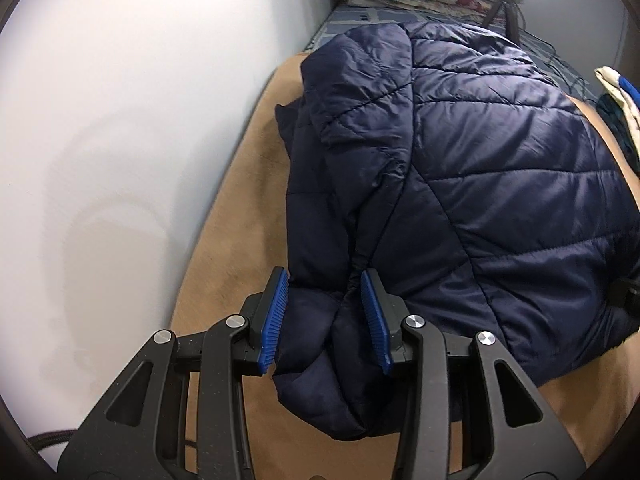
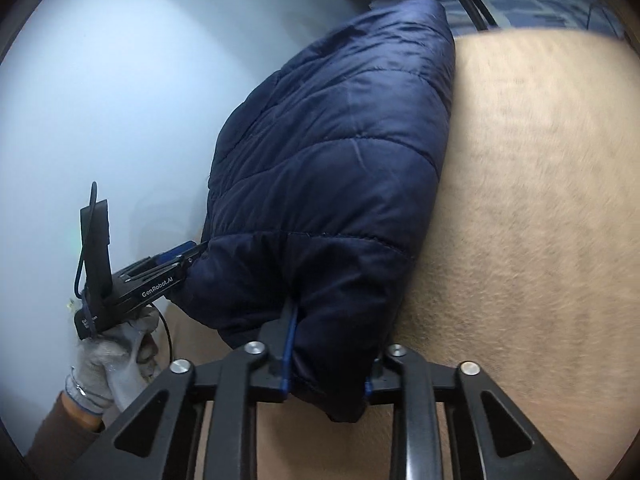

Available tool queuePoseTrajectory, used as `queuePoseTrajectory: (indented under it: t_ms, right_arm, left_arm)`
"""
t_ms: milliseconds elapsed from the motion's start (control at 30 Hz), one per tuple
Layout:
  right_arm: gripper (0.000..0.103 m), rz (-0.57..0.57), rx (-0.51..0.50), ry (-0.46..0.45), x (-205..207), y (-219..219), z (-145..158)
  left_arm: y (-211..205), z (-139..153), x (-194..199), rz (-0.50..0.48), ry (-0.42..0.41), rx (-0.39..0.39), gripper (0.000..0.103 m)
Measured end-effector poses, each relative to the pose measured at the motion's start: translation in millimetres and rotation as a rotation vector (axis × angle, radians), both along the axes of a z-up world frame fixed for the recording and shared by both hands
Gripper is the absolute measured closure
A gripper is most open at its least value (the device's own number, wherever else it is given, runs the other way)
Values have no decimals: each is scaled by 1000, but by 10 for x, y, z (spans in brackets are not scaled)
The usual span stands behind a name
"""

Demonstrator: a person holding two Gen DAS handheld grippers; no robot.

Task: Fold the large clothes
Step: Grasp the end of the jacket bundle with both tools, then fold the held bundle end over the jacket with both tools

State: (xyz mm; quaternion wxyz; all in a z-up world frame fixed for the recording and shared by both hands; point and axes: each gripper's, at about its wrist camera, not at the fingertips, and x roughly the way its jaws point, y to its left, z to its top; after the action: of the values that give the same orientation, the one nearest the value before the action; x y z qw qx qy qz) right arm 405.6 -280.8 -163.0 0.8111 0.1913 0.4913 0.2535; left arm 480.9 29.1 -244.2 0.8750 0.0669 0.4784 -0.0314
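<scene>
On the tan bed (image 1: 224, 216) — puffy quilted navy jacket (image 1: 480, 160), near hem bunched in left tongs (image 1: 326, 320) and right tongs (image 2: 328, 364) — both clenched.

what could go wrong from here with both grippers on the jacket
1. The navy quilted puffer jacket is slick and puffy; the left gripper holds only a bunched edge, which may slip from its blue-padded fingers.
2. The right gripper pinches a thick wad, so layers could shift unevenly.
3. The jacket lies close to the white wall, so the tan surface leaves little spare room on that side.
</scene>
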Motion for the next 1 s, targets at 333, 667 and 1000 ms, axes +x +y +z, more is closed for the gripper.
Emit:
queuePoseTrajectory:
  t_ms: [333, 667, 1000]
  right_arm:
    - [86, 65, -146, 2, -575, -431, 341]
    - [85, 49, -207, 60, -1452, -1141, 316]
    - [68, 77, -234, -122, -1527, -1489, 896]
  left_arm:
    - [-383, 105, -613, -178, 75, -82, 63]
    - [-1013, 80, -1396, -368, 75, -93, 63]
    - [-745, 897, -1415, -383, -58, -128, 63]
